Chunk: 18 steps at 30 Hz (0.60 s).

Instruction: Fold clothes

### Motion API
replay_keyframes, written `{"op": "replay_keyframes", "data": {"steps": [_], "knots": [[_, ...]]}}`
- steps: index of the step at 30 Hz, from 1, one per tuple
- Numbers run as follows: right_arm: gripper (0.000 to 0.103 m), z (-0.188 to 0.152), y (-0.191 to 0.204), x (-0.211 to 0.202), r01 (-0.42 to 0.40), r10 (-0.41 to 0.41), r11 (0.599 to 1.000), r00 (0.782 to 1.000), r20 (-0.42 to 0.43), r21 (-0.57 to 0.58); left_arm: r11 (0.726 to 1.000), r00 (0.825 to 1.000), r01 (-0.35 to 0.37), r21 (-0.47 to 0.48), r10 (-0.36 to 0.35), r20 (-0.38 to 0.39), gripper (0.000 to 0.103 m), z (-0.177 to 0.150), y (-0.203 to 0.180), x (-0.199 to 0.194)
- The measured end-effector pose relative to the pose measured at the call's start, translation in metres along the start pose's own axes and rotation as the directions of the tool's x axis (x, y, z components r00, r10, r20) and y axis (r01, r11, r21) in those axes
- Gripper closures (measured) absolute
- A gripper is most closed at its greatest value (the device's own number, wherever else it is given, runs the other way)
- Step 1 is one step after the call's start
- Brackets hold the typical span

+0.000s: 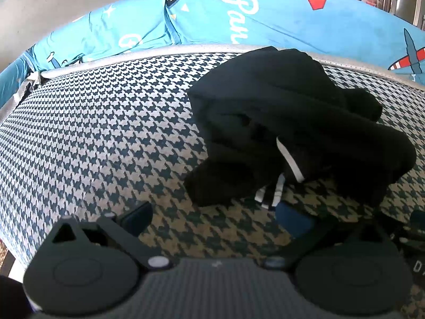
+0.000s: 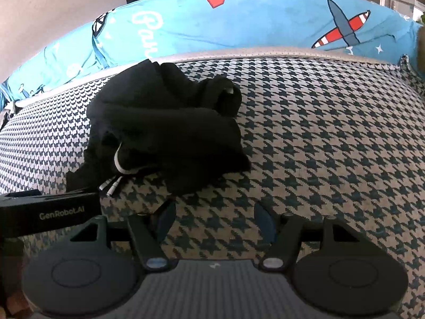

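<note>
Left tool (image 1: 212,218) open, empty; black garment (image 1: 292,122) crumpled on bed (image 1: 93,133) just ahead, slightly right. Right tool (image 2: 215,218) open too; garment (image 2: 164,127) ahead-left. Soft, light, limp; probably best grip at white-trimmed edge (image 1: 289,159), nearest left tool.

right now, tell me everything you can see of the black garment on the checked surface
The crumpled black fabric garment lies in an unfolded heap of soft, matte folds on the houndstooth-patterned cover, near the back edge by the blue printed cushion. A white-trimmed edge and striped drawcord ends show at its front. Neither hand-held gripper visibly holds it.
</note>
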State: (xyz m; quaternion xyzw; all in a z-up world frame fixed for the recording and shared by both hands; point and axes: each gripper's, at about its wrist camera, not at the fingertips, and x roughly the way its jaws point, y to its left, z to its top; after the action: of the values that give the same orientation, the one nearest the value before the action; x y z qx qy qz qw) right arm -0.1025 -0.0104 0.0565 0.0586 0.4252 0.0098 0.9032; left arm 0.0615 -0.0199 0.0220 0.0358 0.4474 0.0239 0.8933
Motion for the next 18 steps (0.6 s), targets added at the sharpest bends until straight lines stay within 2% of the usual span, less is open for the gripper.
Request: {"op": "replay_keyframes", "data": {"steps": [18], "knots": [[0.037,-0.0005,-0.0019,0.0004,-0.019,0.019,1.000,1.000,0.005,0.016,1.000,1.000,0.005,0.007,-0.005,0.005,0.000,0.0002,-0.0033,-0.0013]]}}
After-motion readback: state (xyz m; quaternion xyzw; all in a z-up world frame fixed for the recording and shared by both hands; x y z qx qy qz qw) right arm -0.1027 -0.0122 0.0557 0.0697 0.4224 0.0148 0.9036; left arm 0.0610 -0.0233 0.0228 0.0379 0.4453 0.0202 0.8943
